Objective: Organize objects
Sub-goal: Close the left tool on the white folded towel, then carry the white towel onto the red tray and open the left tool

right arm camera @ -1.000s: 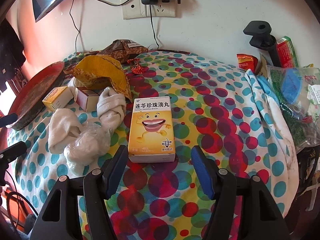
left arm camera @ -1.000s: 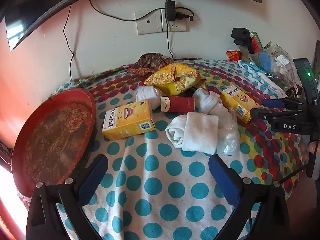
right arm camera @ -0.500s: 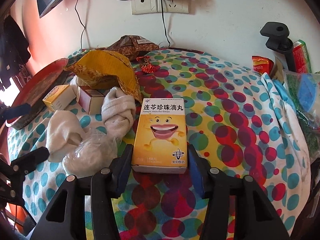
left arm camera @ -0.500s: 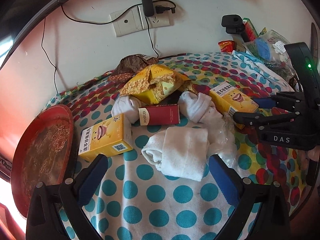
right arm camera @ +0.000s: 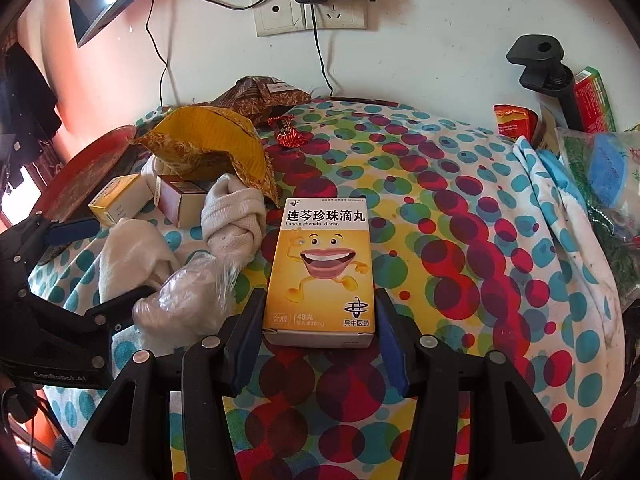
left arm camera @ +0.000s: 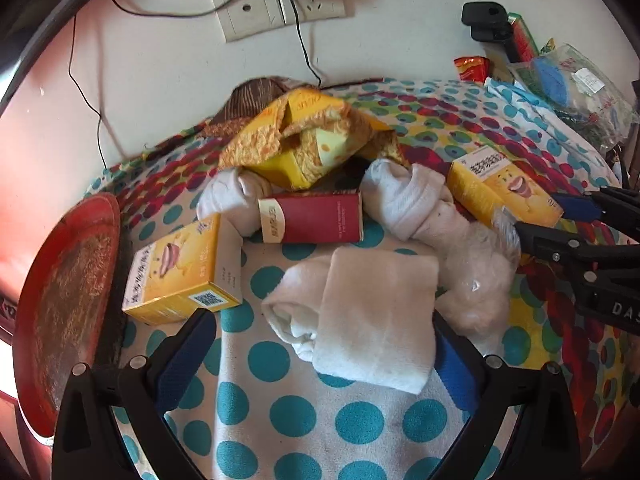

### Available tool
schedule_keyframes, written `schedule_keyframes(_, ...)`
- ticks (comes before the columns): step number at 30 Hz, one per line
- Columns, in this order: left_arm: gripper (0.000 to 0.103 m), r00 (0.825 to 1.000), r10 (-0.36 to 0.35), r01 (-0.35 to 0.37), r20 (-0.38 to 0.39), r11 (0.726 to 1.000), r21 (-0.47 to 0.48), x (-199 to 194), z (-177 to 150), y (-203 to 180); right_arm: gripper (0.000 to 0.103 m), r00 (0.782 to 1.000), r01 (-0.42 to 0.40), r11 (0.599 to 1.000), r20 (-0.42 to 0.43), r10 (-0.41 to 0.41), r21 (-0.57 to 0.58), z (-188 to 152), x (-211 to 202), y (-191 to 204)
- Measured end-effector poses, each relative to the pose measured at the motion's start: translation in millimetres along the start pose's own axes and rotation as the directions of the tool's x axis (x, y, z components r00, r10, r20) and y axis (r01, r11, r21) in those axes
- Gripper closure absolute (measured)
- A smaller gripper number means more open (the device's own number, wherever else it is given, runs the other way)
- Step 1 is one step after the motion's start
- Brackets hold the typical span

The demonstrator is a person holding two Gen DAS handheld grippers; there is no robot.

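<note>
Right gripper (right arm camera: 318,328): jaws had just been closing, and both blue pads pressed the near end of the yellow pill box (right arm camera: 320,268), one on each long side; the box lay flat on the cloth, face up, cartoon mouth showing.
Left gripper (left arm camera: 320,344): jaws stood wide, one pad on each side of the folded white towel (left arm camera: 360,316); neither pad visibly pressed it.
Towel: on the dotted tablecloth (left arm camera: 304,412), touching a clear plastic bag (left arm camera: 476,280) on its right.
Second yellow box (left arm camera: 180,268): tilted, just left of the towel, beside the red round tray (left arm camera: 60,292) at the table's left edge.
Red carton (left arm camera: 316,218): on its side behind the towel, between two knotted white socks (left arm camera: 404,196).
Yellow snack packet (left arm camera: 304,140): crumpled, leaning over the carton from behind.
Pill box seen from the left: right of the sock pile, the right gripper's pads at its end.
Wall: white, with a socket plate (right arm camera: 312,12) and a plugged-in black charger.
Right edge of table: plastic bags (right arm camera: 600,168) piled, a black clamp (right arm camera: 540,64) above them.
</note>
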State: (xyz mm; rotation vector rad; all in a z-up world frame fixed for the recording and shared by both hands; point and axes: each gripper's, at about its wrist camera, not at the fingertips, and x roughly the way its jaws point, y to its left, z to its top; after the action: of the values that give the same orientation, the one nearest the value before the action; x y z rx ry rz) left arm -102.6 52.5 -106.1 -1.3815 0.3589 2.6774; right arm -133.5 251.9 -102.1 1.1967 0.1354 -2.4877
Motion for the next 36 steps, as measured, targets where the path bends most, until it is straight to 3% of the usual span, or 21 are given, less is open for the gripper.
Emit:
schedule_keyframes(2,0.001,1.0,0.002,-0.002,0.0,1.0,0.012,1.6,-0.3,-2.3,0.054,1.0,0.006,1.0,0.0,-0.006,0.0,0.0,0.5,0.1)
schedule_keyframes(4,0.017,1.0,-0.004,0.003,0.02,0.999,0.05,-1.2,-0.8,-8.0,0.054,1.0,0.01,1.0,0.004,-0.01,0.011,0.2,-0.2,-1.4)
schedule_keyframes(5,0.038,0.999,-0.024,0.023,0.021,0.997,0.069,-1.7,0.0,-10.8,0.054,1.0,0.003,1.0,0.002,-0.003,0.017,0.4,0.1,-1.2)
schedule_keyframes(6,0.052,0.999,-0.045,0.044,0.014,0.996,0.082,-2.6,-0.2,-13.0,0.054,1.0,-0.003,1.0,0.002,0.003,0.021,0.1,-0.4,-1.8)
schedule_keyframes(9,0.059,0.999,-0.029,0.027,0.015,0.993,0.114,-7.5,1.1,-20.4,0.054,1.0,0.0,1.0,0.013,-0.001,0.025,-0.5,-5.6,-1.4)
schedule_keyframes(21,0.064,0.995,-0.063,0.06,0.078,0.997,0.044,-56.0,-2.1,11.6,0.054,0.997,0.04,0.999,0.059,-0.04,0.012,-0.3,-36.7,16.2)
schedule_keyframes(28,0.064,0.995,0.009,-0.006,0.099,0.999,-0.035,-81.3,-12.5,63.7,0.054,0.995,0.063,0.998,0.08,-0.062,-0.014,-0.8,-51.8,31.2)
schedule_keyframes(36,0.064,0.987,0.145,-0.133,0.075,0.98,-0.145,-85.6,-24.1,159.5,0.054,0.993,0.092,0.996,0.079,-0.09,-0.012,-3.6,-58.4,38.6)
